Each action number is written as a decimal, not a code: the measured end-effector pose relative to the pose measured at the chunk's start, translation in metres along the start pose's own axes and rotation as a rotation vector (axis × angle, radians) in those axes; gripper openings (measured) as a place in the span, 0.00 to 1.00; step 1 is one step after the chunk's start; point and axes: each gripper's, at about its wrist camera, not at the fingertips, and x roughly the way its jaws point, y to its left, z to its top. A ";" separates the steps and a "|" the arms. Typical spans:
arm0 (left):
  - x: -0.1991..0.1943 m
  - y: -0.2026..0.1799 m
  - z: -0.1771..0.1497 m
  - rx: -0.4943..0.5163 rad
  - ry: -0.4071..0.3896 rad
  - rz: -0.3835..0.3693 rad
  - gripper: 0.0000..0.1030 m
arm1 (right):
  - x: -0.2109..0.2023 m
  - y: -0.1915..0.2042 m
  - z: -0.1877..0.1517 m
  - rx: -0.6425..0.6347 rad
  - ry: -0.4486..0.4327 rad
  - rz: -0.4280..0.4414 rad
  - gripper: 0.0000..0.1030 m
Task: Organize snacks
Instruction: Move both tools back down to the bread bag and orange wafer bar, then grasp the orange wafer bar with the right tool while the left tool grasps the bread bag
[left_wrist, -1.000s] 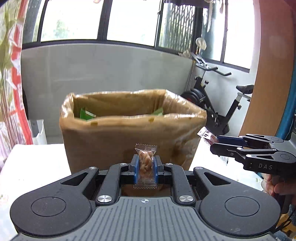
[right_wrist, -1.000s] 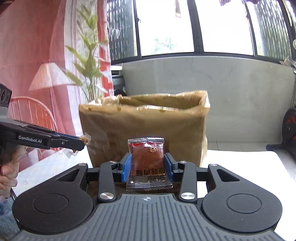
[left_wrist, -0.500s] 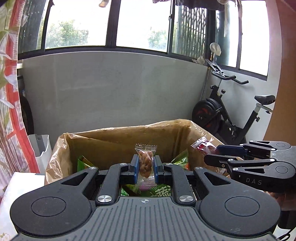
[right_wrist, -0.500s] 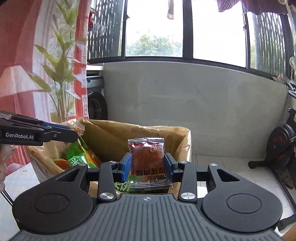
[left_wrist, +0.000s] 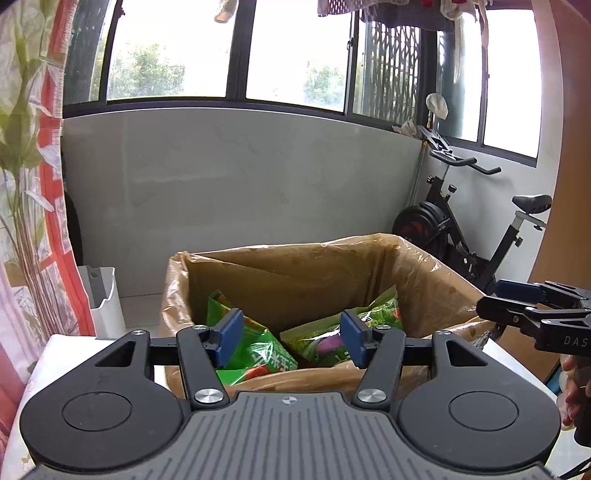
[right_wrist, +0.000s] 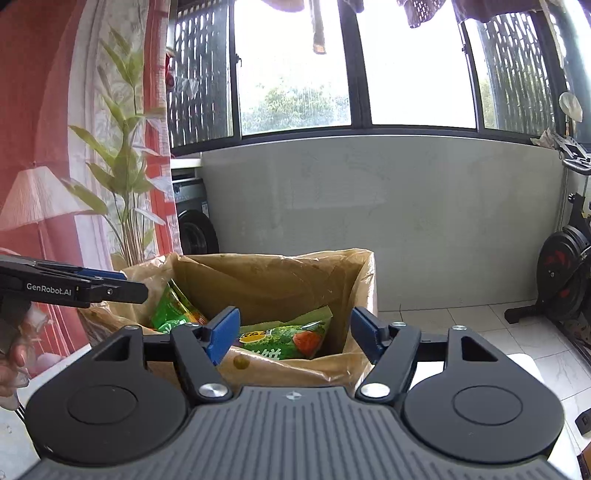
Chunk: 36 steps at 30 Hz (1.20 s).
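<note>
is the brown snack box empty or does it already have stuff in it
Not empty. The brown box, lined with clear plastic, holds several green snack packets. How full it is below them cannot be told.

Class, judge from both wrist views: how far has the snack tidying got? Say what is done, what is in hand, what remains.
Done: green snack packets already lie inside the lined brown box.
In hand: nothing. Both the left tongs and the right tongs hang over the box, jaws opening with nothing between them.
Left: no loose snacks show in either view, so what remains cannot be told.
</note>
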 end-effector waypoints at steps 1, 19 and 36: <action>-0.008 0.006 -0.002 -0.010 -0.010 0.009 0.60 | -0.007 -0.001 -0.004 0.004 -0.013 -0.009 0.70; -0.039 0.051 -0.105 -0.162 0.134 0.159 0.79 | -0.001 -0.008 -0.133 0.062 0.239 -0.207 0.70; 0.003 0.039 -0.147 -0.083 0.346 0.196 0.83 | 0.013 -0.003 -0.170 0.108 0.378 -0.254 0.56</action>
